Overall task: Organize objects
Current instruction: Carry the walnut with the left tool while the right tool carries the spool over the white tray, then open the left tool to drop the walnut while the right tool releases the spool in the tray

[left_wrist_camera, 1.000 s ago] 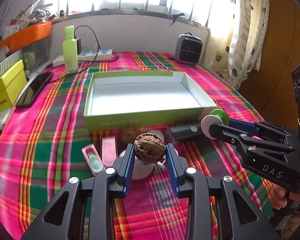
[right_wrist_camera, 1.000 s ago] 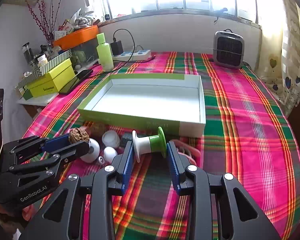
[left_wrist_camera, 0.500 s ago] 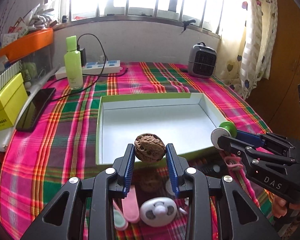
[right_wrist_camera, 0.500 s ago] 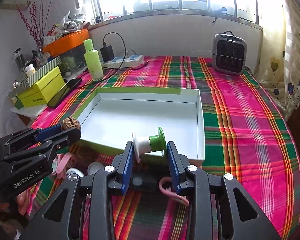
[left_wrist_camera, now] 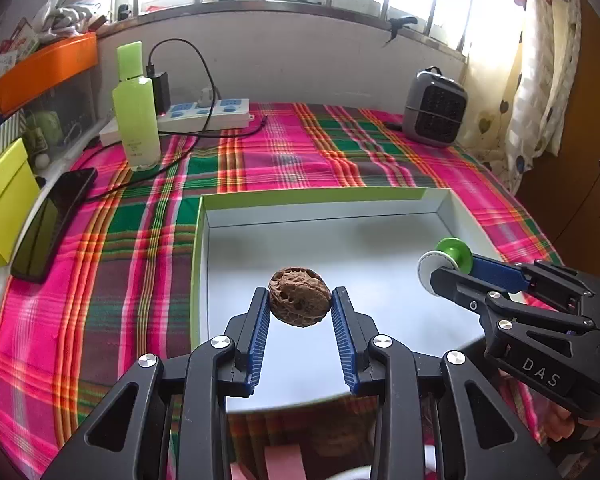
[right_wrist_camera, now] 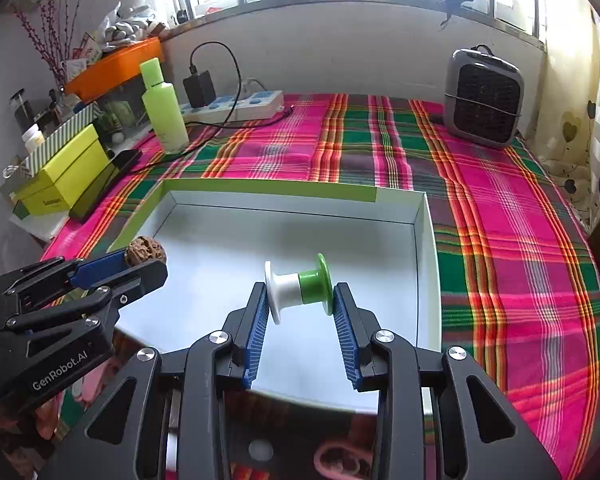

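Note:
My left gripper (left_wrist_camera: 300, 300) is shut on a brown wrinkled walnut (left_wrist_camera: 299, 296), held above the white floor of the shallow green-rimmed box (left_wrist_camera: 320, 198). My right gripper (right_wrist_camera: 300, 296) is shut on a white and green spool (right_wrist_camera: 300, 288), also hanging over the box (right_wrist_camera: 268, 188) interior. In the left wrist view the right gripper (left_wrist_camera: 440, 268) shows at the right with the spool (left_wrist_camera: 446, 260). The right wrist view has the left gripper (right_wrist_camera: 148, 260) at the left with the walnut (right_wrist_camera: 145, 251). The box is empty.
The box lies on a pink and green plaid cloth (left_wrist_camera: 112, 280). Behind it stand a green bottle (left_wrist_camera: 136, 108), a power strip (left_wrist_camera: 204, 114) with cable and a grey heater (left_wrist_camera: 434, 108). A phone (left_wrist_camera: 48, 224) and yellow box (left_wrist_camera: 0, 200) lie left. Small items (right_wrist_camera: 336, 460) remain beneath the grippers.
Both grippers have moved forward from above the loose items in front of the box to over its inside, each still gripping its object.

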{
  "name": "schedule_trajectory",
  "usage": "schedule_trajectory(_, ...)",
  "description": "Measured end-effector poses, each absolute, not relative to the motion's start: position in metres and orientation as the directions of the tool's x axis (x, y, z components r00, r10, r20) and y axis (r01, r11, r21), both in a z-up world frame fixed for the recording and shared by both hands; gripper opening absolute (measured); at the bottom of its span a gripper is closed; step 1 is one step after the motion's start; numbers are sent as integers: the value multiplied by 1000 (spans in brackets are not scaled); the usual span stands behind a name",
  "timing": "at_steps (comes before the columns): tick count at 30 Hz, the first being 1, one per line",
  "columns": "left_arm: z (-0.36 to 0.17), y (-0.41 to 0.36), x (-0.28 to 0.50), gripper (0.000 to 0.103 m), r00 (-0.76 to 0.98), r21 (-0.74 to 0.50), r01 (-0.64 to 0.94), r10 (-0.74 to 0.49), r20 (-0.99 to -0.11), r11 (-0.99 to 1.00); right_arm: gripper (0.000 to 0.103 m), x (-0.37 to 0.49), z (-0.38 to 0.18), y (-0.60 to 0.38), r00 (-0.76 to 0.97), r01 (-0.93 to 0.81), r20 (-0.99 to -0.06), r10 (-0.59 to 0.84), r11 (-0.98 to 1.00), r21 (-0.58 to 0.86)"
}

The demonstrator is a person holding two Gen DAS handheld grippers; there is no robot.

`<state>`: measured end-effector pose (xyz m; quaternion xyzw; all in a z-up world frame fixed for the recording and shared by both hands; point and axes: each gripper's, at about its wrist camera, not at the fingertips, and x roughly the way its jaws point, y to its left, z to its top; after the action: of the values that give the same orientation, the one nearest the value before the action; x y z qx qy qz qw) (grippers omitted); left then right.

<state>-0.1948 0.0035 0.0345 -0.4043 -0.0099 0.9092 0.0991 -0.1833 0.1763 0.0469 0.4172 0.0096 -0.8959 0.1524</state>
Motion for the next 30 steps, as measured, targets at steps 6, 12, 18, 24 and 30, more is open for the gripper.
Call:
schedule_trajectory(6, 28, 5, -211, 30, -631, -102, -169, 187, -753, -980, 34, -200, 38, 173, -582, 266, -772, -256, -957, 117)
schedule_trajectory(12, 20, 6, -221, 30, -609, -100, -160, 178, -773, -982, 34, -205, 33, 170, -578, 265, -779, -244, -959, 103)
schedule_trajectory(18, 19, 4, -223, 30, -608, -101, -152, 174, -775, -983, 34, -207, 32, 168, -577, 260, -783, -232, -961, 93)
schedule_trajectory(24, 19, 5, -224, 30, -607, -91, -153, 166, -777, -984, 35, -206, 32, 165, -585, 260, -780, -221, -962, 78)
schedule_trajectory(30, 20, 4, -222, 44, -606, -103, -157, 178, -775, -982, 35, -205, 32, 166, -587, 259, -778, -222, -963, 79)
